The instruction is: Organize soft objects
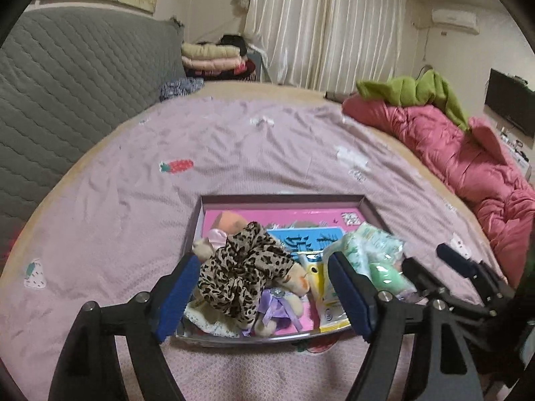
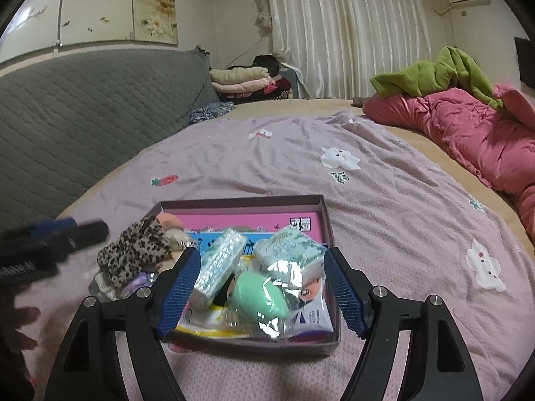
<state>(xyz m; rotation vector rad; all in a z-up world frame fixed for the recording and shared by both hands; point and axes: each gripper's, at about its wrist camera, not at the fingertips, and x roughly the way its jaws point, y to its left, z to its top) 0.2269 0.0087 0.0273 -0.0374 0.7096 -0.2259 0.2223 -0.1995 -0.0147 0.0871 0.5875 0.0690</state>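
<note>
A shallow purple box [image 1: 284, 197] [image 2: 240, 203] with a pink printed floor lies on the bed. Its left half holds a leopard-print scrunchie [image 1: 239, 267] [image 2: 133, 254], small plush dolls [image 1: 277, 307] and a lace piece. Its right half holds tissue packs [image 2: 220, 264] [image 1: 364, 247], a mint green sponge in clear wrap [image 2: 257, 297] and a wipes pack [image 2: 311, 314]. My left gripper [image 1: 264, 297] is open above the scrunchie, holding nothing. My right gripper [image 2: 260, 294] is open above the tissue packs and sponge, holding nothing. The right gripper also shows in the left wrist view [image 1: 431, 264].
The box sits on a mauve printed sheet [image 2: 384, 200] over the bed. A grey quilted headboard [image 1: 67, 100] stands to the left. A red quilt [image 2: 468, 133] with a green blanket [image 2: 444, 70] lies on the right. Folded clothes [image 1: 214, 56] are stacked at the back.
</note>
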